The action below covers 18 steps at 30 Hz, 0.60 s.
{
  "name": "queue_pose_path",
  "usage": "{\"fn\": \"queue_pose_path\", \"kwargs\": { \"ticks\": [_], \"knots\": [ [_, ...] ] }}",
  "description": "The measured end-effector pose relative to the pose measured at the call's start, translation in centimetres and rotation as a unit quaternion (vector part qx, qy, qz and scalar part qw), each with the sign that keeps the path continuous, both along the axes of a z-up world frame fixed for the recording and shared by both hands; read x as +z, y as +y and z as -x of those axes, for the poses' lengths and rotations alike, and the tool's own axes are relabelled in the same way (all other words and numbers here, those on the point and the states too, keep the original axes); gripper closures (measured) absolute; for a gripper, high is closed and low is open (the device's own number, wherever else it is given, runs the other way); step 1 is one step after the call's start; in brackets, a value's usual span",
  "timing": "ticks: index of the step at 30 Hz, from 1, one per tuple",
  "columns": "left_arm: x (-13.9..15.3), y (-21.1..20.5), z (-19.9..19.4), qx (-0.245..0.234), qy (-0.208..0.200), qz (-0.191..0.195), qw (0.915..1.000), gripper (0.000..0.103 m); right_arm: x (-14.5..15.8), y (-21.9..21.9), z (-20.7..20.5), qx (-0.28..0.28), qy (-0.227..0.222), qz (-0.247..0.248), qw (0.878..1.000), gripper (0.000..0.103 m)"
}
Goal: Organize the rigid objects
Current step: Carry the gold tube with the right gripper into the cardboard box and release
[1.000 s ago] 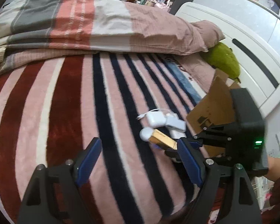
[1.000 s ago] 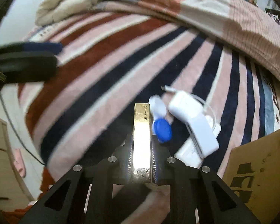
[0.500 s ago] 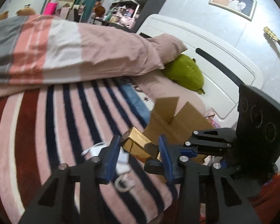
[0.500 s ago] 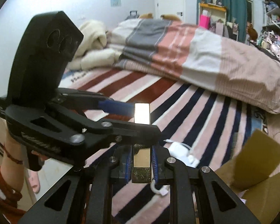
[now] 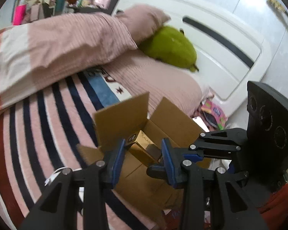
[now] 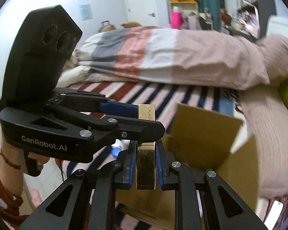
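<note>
Carrying the gold box [image 6: 146, 161] toward the cardboard box [image 6: 205, 134] on the bed [image 5: 48, 115], I have my right gripper [image 6: 145, 164] clamped on its sides. My left gripper [image 5: 142, 155] brackets its far end, fingers [image 5: 118, 157] parted; contact I cannot tell. Next, I judge, comes lowering it inside past the raised flaps and letting go.

Left gripper [image 5: 142, 153]: blue pads apart, flanking gold box [image 5: 143, 147]; contact unclear. Right gripper [image 5: 157, 169]: clamped on box's near end. Open cardboard carton [image 5: 122, 122] behind, on striped blanket [image 5: 38, 124]. Green plush [image 5: 170, 48] against white headboard [image 5: 220, 44].
</note>
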<state>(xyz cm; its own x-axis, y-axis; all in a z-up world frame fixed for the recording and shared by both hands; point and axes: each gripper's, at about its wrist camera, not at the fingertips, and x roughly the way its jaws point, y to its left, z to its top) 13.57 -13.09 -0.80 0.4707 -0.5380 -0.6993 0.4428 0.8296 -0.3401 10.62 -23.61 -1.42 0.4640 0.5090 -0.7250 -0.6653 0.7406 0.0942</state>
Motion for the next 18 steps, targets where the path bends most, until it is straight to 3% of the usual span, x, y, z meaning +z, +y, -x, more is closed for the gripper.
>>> {"fn": "queue_pose_path", "kwargs": {
  "ticks": [9, 11, 13, 15, 18],
  "knots": [
    [-2.1, -3.9, -2.0, -0.001, 0.058, -0.069, 0.9959, 0.067, -2.9, -1.8, -2.0, -0.020, 0.042, 0.058, 0.997, 0.089],
    [-2.0, -3.9, -1.9, 0.004, 0.060, -0.072, 0.9956, 0.055, -3.1, -2.2, -1.7, -0.026, 0.037, 0.066, 0.997, 0.088],
    [-1.6, -3.4, -1.6, 0.011, 0.052, -0.071, 0.9961, 0.032, -3.3, -2.2, -1.5, -0.029, 0.032, 0.076, 0.996, 0.074],
    [-1.0, -2.8, -1.2, 0.015, 0.042, -0.073, 0.9963, 0.030, -3.3, -2.3, -1.4, -0.030, 0.030, 0.074, 0.996, 0.063],
    [-0.1, -1.6, -0.5, 0.020, 0.030, -0.067, 0.9971, 0.030, -3.0, -2.1, -1.1, -0.025, 0.033, 0.068, 0.997, 0.063]
  ]
}}
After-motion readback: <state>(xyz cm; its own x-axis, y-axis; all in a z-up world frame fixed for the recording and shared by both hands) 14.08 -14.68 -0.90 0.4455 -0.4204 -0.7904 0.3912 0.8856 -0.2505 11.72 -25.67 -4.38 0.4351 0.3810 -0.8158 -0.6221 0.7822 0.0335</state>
